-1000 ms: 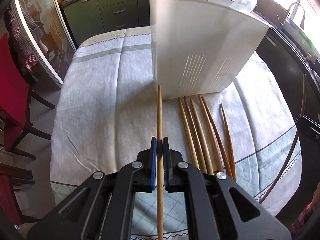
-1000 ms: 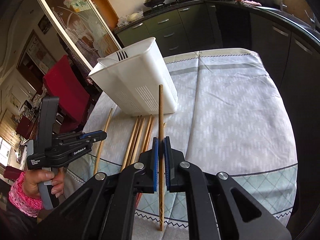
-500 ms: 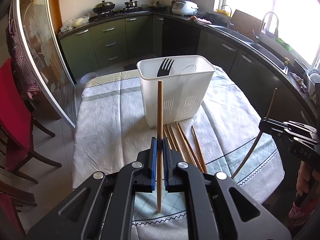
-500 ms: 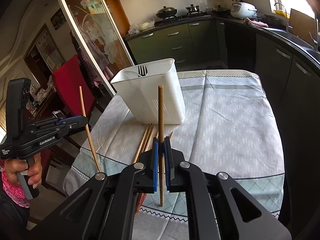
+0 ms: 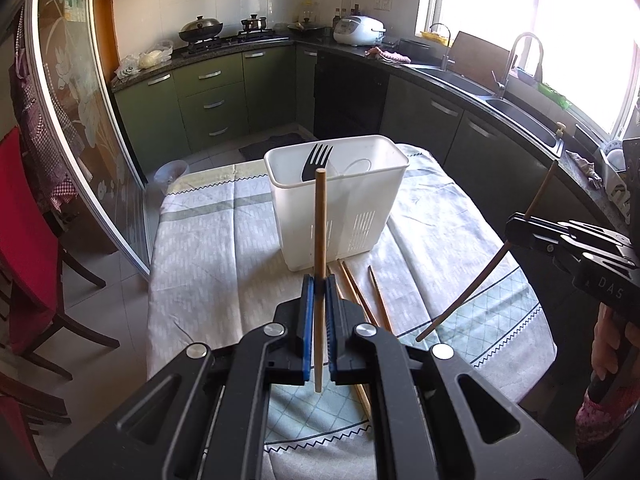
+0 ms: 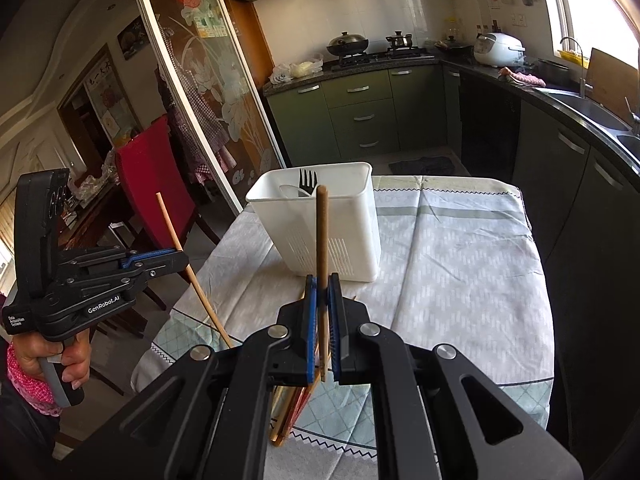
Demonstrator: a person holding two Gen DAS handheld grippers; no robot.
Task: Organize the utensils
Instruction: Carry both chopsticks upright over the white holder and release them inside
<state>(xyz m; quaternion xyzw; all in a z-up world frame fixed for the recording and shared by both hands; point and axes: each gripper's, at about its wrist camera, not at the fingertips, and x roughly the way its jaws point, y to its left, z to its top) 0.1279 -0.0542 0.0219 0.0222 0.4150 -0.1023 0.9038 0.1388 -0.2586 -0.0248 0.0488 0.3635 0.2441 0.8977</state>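
A white utensil holder [image 5: 340, 204] [image 6: 320, 216] stands on the clothed table with a black fork [image 5: 316, 160] [image 6: 307, 181] in it. My left gripper [image 5: 319, 284] is shut on a light wooden chopstick [image 5: 320, 224], held upright in the air in front of the holder. My right gripper [image 6: 323, 280] is shut on a darker chopstick [image 6: 322, 232], also raised and upright. Each gripper shows in the other's view, the left gripper [image 6: 176, 258] and the right gripper [image 5: 516, 228], each with its stick. Several chopsticks [image 5: 360, 292] [image 6: 292, 408] lie on the cloth near the holder's base.
The table [image 5: 208, 248] [image 6: 460, 248] has a pale patterned cloth. A red chair [image 5: 24, 220] [image 6: 156, 164] stands to its left by a glass sliding door [image 6: 192, 92]. Green cabinets [image 5: 216, 100] and a dark counter with a sink [image 5: 516, 108] ring the far and right sides.
Both grippers have risen off the table, each lifting its chopstick clear of the cloth. The holder now looks smaller and farther, and the kitchen behind has come into view.
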